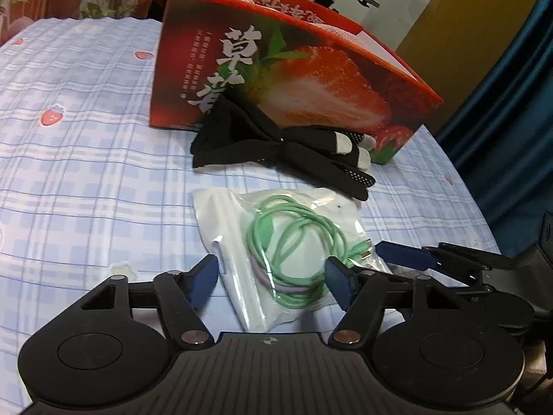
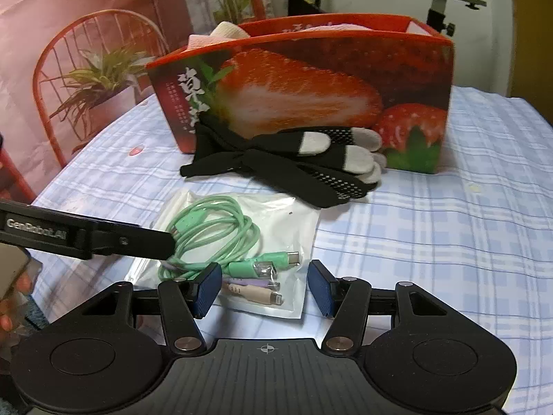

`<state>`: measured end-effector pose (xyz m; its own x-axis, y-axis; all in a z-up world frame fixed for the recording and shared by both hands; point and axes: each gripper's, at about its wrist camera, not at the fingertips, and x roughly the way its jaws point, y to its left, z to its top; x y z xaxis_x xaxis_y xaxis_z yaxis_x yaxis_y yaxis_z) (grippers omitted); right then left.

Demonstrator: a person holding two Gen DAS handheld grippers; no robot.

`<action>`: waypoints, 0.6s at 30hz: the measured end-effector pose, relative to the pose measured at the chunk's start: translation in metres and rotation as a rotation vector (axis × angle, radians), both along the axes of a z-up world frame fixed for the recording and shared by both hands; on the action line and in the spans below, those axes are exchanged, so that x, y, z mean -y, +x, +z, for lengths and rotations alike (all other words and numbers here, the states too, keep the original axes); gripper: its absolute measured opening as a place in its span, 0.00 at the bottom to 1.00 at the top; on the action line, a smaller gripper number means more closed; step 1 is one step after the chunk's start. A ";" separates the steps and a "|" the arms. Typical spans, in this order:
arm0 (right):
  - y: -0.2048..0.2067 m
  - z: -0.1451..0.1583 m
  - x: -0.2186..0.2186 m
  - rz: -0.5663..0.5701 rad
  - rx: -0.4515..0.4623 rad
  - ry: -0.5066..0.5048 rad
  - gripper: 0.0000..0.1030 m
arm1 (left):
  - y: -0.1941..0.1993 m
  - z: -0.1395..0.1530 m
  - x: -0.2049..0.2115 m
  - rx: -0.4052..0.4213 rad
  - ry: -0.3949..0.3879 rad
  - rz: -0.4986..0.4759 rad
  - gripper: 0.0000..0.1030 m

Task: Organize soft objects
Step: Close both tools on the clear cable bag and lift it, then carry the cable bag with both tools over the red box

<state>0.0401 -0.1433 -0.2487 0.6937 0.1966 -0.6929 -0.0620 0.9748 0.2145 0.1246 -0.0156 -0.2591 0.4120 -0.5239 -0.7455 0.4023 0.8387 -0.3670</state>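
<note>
Both grippers sit right at the clear bag of green cable (image 1: 276, 242), lying flat on the plaid bedsheet (image 1: 86, 173). Left gripper (image 1: 273, 283) straddles its near end, jaws apart, not pinching yet. Right gripper (image 2: 264, 288) brackets the plug corner, also unclenched. The bag's long axis runs away toward the black gloves (image 1: 276, 152) and strawberry box (image 1: 311, 79), so I'd guess either side can grab it.

The left gripper (image 1: 271, 276) jaws straddle a clear bag (image 1: 242, 228) of green cable (image 1: 293, 242), not pressing it.

Dim, bluish indoor light; soft focus, strong fisheye bending and dark corners.
</note>
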 end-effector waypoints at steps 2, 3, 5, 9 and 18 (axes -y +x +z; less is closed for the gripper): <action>0.002 0.001 0.002 -0.006 -0.002 0.008 0.50 | 0.001 -0.001 -0.001 -0.007 -0.014 0.004 0.66; 0.002 0.002 0.004 -0.023 -0.001 0.003 0.50 | 0.003 -0.001 -0.002 -0.011 -0.022 0.007 0.65; 0.004 0.001 0.008 -0.035 -0.005 0.013 0.51 | 0.005 -0.001 -0.001 -0.010 -0.015 0.018 0.56; 0.008 0.000 0.005 -0.023 -0.006 0.022 0.54 | 0.008 -0.002 0.000 -0.008 -0.014 0.017 0.50; 0.012 -0.001 -0.005 -0.003 -0.002 0.064 0.54 | 0.009 -0.007 -0.007 -0.048 -0.114 0.009 0.50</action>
<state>0.0520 -0.1385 -0.2494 0.6931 0.2384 -0.6802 -0.0589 0.9593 0.2761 0.1333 -0.0081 -0.2659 0.3819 -0.6028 -0.7006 0.3747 0.7939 -0.4789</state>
